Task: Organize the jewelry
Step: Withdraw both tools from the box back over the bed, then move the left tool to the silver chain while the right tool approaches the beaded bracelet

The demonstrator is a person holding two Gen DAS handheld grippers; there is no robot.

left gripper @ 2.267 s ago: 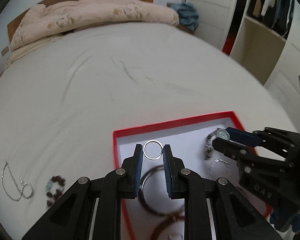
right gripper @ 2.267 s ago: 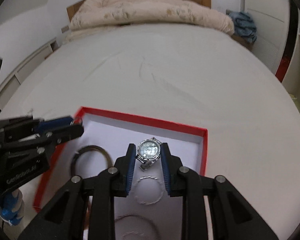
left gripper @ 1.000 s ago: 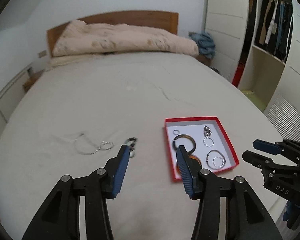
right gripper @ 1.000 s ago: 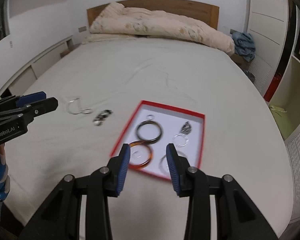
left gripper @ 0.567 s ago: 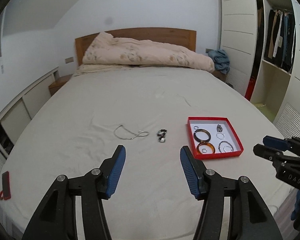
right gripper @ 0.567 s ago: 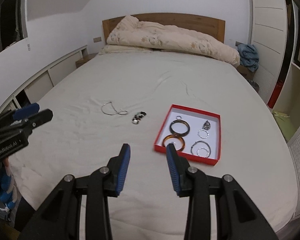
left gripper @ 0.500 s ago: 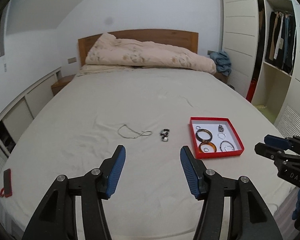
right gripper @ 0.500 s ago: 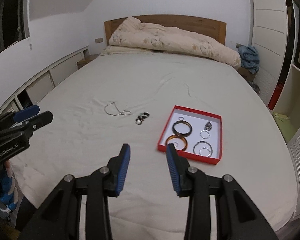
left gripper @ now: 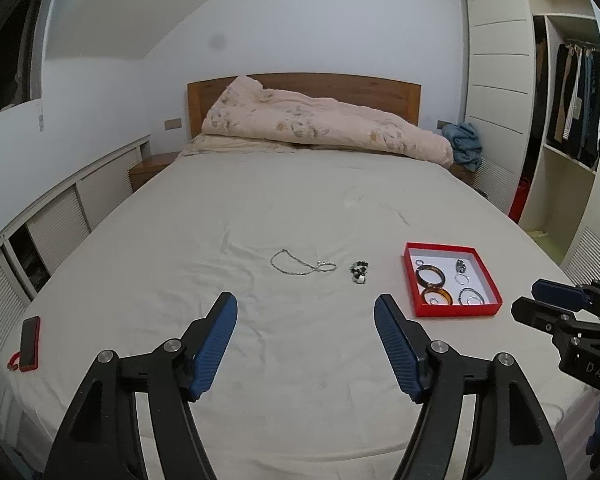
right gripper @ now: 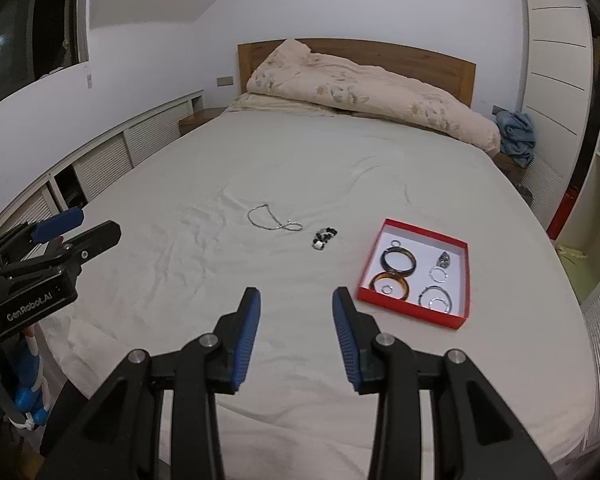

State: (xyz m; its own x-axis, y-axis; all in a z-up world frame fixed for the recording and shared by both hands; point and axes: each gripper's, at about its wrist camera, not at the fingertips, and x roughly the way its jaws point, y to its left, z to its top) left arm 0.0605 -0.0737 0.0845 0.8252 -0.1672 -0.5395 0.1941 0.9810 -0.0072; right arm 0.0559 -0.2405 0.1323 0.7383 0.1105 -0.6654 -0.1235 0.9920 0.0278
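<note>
— Where does the jewelry stand?

— Most of it lies in the red box on the bed: two big bangles, a few thin rings, a watch at its far side. Left of the box, out on the sheet, the bead bracelet is the nearer piece and the silver chain lies just beyond it. Those two remain, I judge.

— And your tools?

— Both hover near the foot of the bed, well short of the box, so I can take in the whole spread. My left gripper is opening, with nothing between its jaws. My right gripper stands part open, empty too.

— Why the left one wider?

— Probably readying for the loose bracelet. It sits on my left side of the box, so that hand suits it.
</note>
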